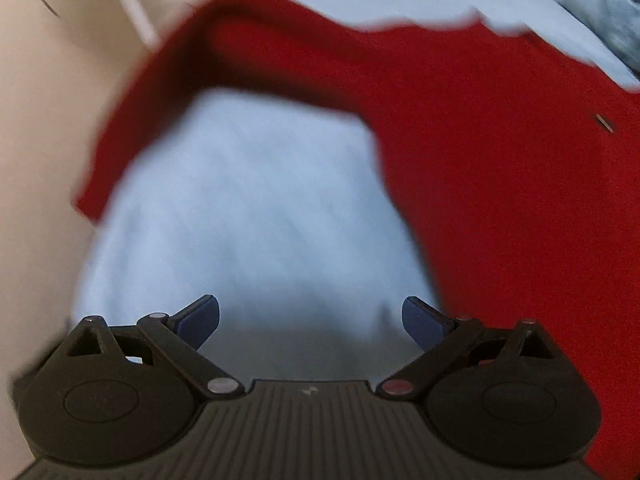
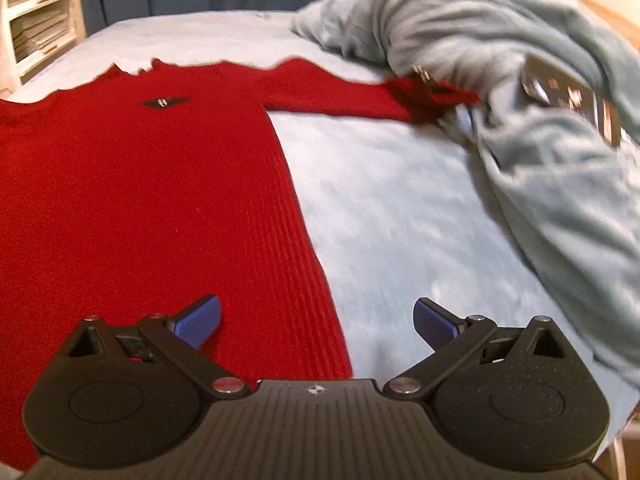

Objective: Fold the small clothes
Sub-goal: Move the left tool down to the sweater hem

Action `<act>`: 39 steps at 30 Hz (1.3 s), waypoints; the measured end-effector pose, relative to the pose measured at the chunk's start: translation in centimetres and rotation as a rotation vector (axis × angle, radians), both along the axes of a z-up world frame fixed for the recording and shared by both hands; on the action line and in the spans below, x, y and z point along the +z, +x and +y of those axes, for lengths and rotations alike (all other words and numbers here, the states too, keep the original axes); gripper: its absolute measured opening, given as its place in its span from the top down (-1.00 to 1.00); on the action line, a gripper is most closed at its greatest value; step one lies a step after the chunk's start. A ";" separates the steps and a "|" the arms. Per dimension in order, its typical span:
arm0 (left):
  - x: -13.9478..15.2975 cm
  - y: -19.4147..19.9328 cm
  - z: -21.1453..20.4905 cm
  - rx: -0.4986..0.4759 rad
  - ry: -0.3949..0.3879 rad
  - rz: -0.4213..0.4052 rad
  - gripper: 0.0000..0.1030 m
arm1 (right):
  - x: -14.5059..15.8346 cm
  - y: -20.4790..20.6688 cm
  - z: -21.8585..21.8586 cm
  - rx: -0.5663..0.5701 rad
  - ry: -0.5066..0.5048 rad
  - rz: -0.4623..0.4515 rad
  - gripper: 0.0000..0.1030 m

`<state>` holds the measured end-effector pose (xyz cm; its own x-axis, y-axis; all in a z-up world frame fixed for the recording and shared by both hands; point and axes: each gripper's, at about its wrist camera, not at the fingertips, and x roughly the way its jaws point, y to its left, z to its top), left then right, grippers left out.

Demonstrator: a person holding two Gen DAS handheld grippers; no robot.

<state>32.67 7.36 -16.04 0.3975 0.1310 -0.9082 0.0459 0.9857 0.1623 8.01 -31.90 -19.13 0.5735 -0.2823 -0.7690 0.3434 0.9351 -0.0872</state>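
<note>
A red ribbed sweater (image 2: 140, 184) lies flat on a light blue bed sheet (image 2: 400, 208), with one sleeve (image 2: 340, 92) stretched to the right. In the left wrist view the sweater (image 1: 500, 160) fills the right side and its other sleeve (image 1: 160, 92) runs down to the left. My left gripper (image 1: 310, 322) is open and empty above bare sheet (image 1: 260, 208) between sleeve and body. My right gripper (image 2: 316, 324) is open and empty, over the sweater's right side edge near the hem.
A rumpled grey-blue blanket (image 2: 520, 80) lies at the right of the bed with a dark card or tag (image 2: 572, 100) on it. A white shelf with papers (image 2: 36, 20) stands at the far left. A cream surface (image 1: 40, 120) borders the bed's left side.
</note>
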 end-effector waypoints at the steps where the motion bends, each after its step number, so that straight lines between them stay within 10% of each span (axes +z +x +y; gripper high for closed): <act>1: -0.6 -1.5 -0.8 -0.009 -0.010 0.022 -0.93 | -0.4 -0.4 -0.1 -0.001 0.005 0.006 -0.98; 6: -3.2 -7.5 -3.4 -0.036 0.060 0.094 -0.93 | -1.7 -1.5 -0.1 -0.004 0.001 -0.003 -0.98; 13: -3.5 -10.7 -6.8 -0.014 0.207 -0.015 -1.00 | -4.3 -2.6 -0.4 0.019 -0.030 -0.132 -0.99; 22: -3.9 -11.1 -7.7 0.017 0.204 -0.017 -0.97 | -4.9 -1.6 -1.9 0.000 0.059 -0.159 -0.99; 32: -1.2 -12.4 -12.9 -0.131 0.086 -0.136 -0.89 | -4.9 -1.5 -2.0 0.007 0.059 -0.174 -0.99; 39: -1.3 -10.0 -16.8 -0.209 -0.173 -0.043 -0.93 | -5.0 -1.5 -2.0 0.001 0.056 -0.181 -0.99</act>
